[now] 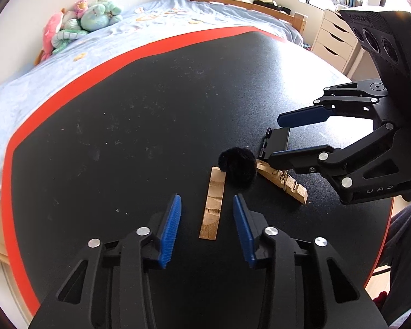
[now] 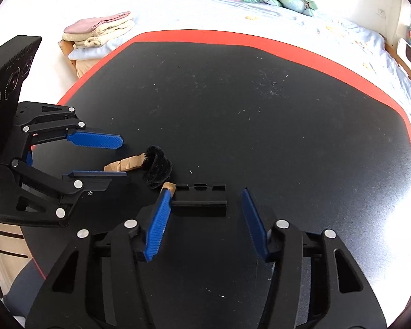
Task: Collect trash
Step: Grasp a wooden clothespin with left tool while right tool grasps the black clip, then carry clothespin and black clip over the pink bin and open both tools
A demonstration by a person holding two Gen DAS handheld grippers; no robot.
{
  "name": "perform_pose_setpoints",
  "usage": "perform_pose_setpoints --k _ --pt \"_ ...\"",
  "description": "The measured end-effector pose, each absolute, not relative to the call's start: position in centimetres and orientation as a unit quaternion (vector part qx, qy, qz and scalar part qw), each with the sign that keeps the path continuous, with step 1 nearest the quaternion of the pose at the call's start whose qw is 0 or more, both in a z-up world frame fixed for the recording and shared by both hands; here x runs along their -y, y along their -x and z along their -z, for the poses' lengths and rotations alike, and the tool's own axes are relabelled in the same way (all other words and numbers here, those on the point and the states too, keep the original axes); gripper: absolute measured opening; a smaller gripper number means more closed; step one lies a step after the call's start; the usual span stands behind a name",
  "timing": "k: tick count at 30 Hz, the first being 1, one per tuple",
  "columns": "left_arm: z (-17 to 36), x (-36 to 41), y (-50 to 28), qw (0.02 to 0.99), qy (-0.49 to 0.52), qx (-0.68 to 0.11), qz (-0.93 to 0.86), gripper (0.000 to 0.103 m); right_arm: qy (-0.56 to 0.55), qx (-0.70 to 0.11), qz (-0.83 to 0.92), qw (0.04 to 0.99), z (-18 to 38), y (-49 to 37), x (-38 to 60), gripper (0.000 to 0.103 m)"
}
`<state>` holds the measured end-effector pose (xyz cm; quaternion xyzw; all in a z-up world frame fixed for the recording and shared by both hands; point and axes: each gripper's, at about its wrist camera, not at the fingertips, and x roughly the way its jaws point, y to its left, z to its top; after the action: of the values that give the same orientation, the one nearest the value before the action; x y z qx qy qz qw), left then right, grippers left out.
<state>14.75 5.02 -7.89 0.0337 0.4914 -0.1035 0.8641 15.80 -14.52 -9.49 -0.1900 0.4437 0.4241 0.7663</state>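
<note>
A loose wooden clothespin half (image 1: 212, 205) lies on the black table between the open fingers of my left gripper (image 1: 207, 198). A black fuzzy ball (image 1: 237, 166) rests on its far end. A whole wooden clothespin (image 1: 286, 185) lies to the right, partly under my right gripper (image 1: 274, 137), which is open and empty. A flat black plastic piece (image 1: 278, 141) lies between the right fingers. In the right wrist view the black piece (image 2: 200, 198) sits between the open fingers of my right gripper (image 2: 204, 193), with the ball (image 2: 157, 167), the wood half (image 2: 126, 165) and my left gripper (image 2: 123, 159) to the left.
The table (image 1: 123, 123) is black with a red border (image 1: 150, 50). A bed (image 1: 123, 27) with blue sheet and plush toys (image 1: 76, 24) stands behind it. Folded towels (image 2: 101, 28) lie on the bed end. White drawers (image 1: 334, 41) stand at the far right.
</note>
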Motion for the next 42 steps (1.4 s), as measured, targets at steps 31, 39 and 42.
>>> perform_pose_setpoints --k 31,39,42 --pt "2.6 -1.8 -9.6 0.879 -0.012 -0.465 0.102 0.011 0.144 -0.41 -0.398 0.808 3.7 -10.0 20.9 0.04" --pt "0.9 1.3 -6.3 0.883 -0.017 -0.451 0.131 0.011 0.126 -0.402 -0.384 0.821 1.8 -5.7 25.7 0.04" --pt "0.5 2.5 -4.9 0.883 -0.02 -0.447 0.143 0.011 0.123 -0.399 -0.376 0.827 1.4 -3.8 27.6 0.04"
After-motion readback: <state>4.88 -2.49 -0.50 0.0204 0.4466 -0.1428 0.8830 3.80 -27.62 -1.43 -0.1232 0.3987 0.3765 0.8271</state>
